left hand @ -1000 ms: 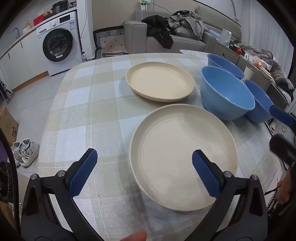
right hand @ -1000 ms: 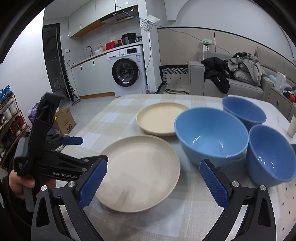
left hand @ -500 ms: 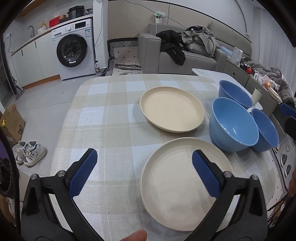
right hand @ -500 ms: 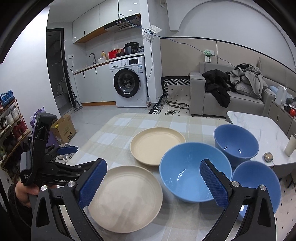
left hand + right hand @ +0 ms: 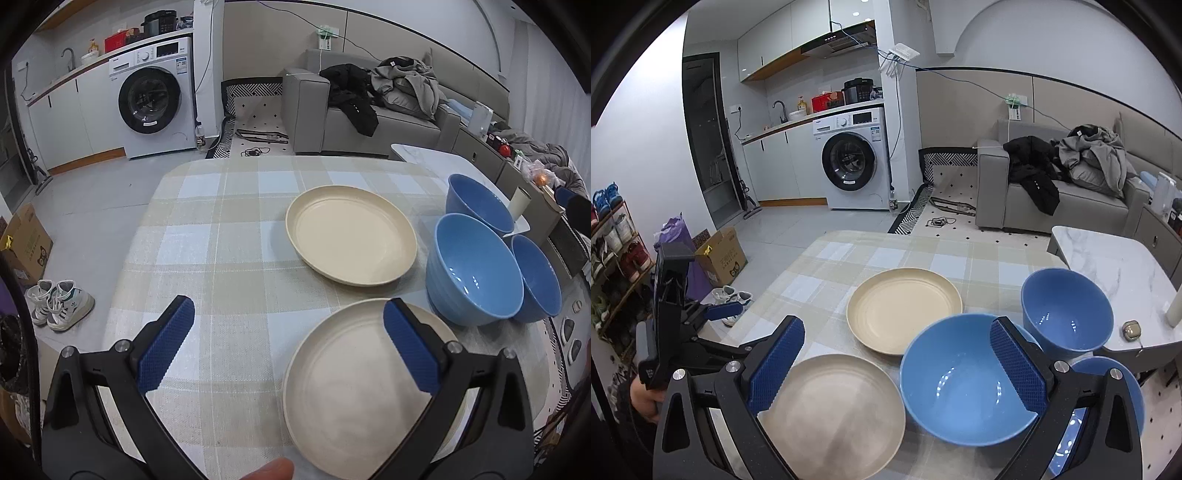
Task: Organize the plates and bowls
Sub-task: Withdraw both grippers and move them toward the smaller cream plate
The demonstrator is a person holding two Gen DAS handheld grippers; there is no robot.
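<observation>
Nothing sorted yet, by the look of it. Two cream plates lie apart on the checked table [image 5: 229,236]: near plate [image 5: 354,387], far plate [image 5: 351,240]. Three blue bowls cluster at the right edge, unstacked: big bowl [image 5: 960,384], far bowl [image 5: 1067,310], third bowl [image 5: 535,280]. Left tongs [image 5: 288,343] and right tongs [image 5: 897,365] both gape, empty, above the table. All stacking remains.

Both wrist cameras looked down along their open jaws from above the near counter [image 5: 229,236] edge, facing the washing machine [image 5: 855,162]. They shared the cream plates and blue bowls, the left view sitting lower and nearer.
</observation>
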